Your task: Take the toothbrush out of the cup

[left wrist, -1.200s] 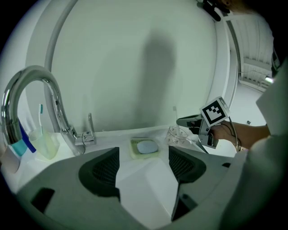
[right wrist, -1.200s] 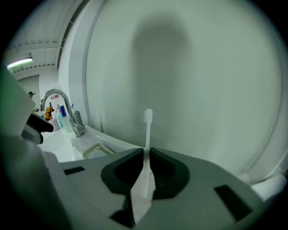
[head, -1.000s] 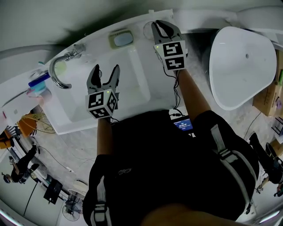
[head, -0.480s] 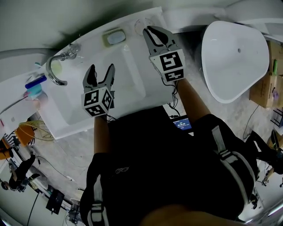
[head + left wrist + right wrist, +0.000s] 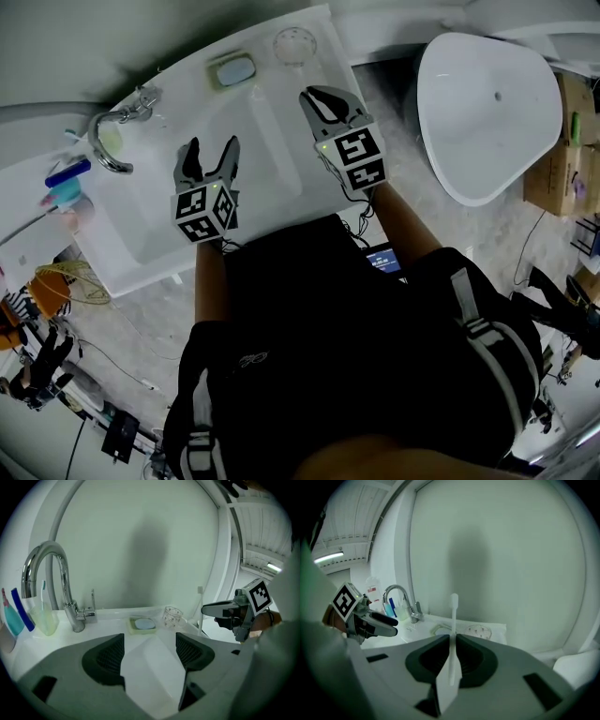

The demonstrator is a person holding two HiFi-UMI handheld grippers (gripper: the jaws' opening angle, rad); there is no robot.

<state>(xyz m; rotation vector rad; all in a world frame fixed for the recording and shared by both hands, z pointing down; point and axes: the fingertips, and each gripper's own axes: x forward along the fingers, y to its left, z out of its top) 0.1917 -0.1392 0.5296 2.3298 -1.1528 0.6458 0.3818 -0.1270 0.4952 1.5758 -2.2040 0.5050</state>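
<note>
My right gripper [image 5: 452,645] is shut on a white toothbrush [image 5: 453,620], which stands upright between its jaws with the head on top. From the head view this gripper [image 5: 328,101] hangs over the sink's right part, on the near side of the clear patterned cup [image 5: 291,44] at the back corner. That cup [image 5: 479,631] stands beyond the jaws, apart from the brush. My left gripper [image 5: 208,155] is open over the basin with nothing between its fingers. In the left gripper view the cup [image 5: 172,617] sits behind the jaws [image 5: 149,641].
A chrome faucet [image 5: 112,141] curves over the white sink [image 5: 281,178] at back left. A soap dish [image 5: 232,70] lies beside the cup. Blue toothbrushes and a pale green tumbler [image 5: 45,618] stand left of the faucet. A white oval fixture [image 5: 487,112] is at right.
My right gripper has drawn back from the cup toward the person with the toothbrush in it. The left gripper has shifted a little over the basin.
</note>
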